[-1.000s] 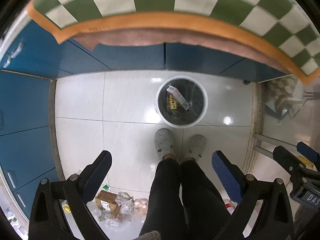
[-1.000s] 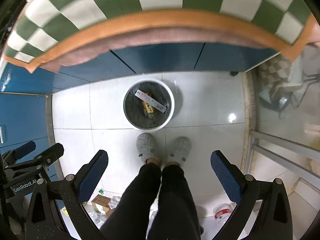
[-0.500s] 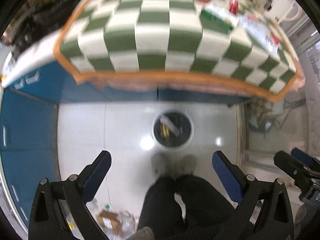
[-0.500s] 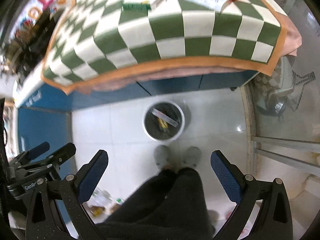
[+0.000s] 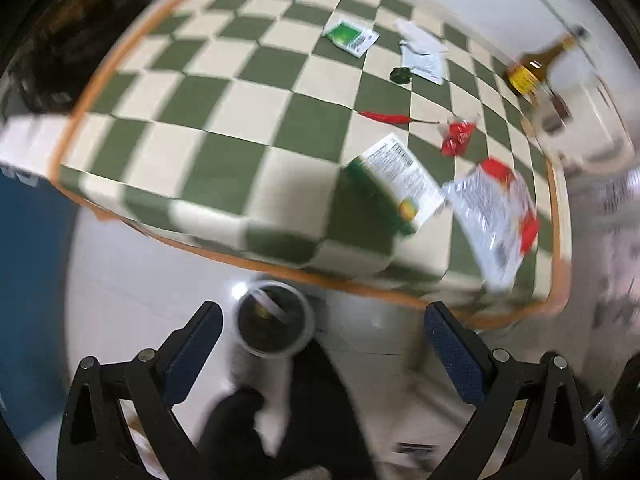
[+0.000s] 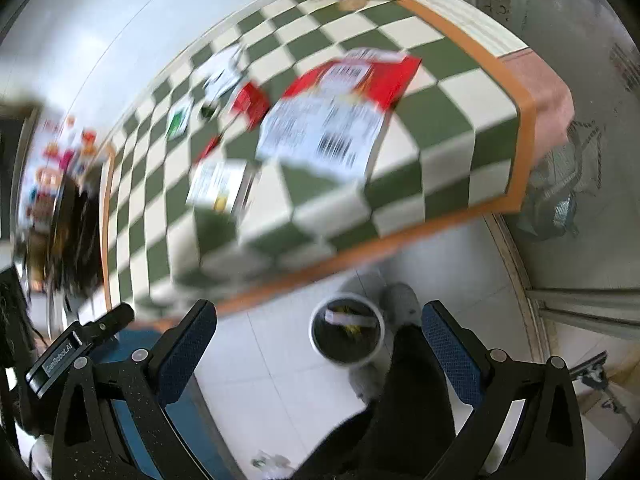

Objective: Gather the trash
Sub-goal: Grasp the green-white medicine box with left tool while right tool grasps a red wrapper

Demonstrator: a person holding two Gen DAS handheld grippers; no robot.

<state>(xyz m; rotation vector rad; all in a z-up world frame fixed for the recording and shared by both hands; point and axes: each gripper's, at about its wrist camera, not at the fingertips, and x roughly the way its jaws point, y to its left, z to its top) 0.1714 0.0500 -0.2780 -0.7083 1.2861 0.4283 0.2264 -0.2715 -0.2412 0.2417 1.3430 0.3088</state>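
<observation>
A table (image 5: pixel 224 128) draped in a green-and-cream checked cloth with an orange border fills much of the room, standing over a glossy pale tiled floor (image 5: pixel 132 280) that catches spots of light. Blue cabinet fronts (image 5: pixel 28 264) line one side (both views are blurred), a plain white wall (image 6: pixel 120 24) rises behind the table, and a metal-framed glass door (image 6: pixel 580 160) stands opposite.

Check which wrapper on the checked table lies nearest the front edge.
The big white-and-red printed packet; its lower end reaches almost to the orange border. The green-edged packet sits further in, and the small red wrapper further still.
</observation>
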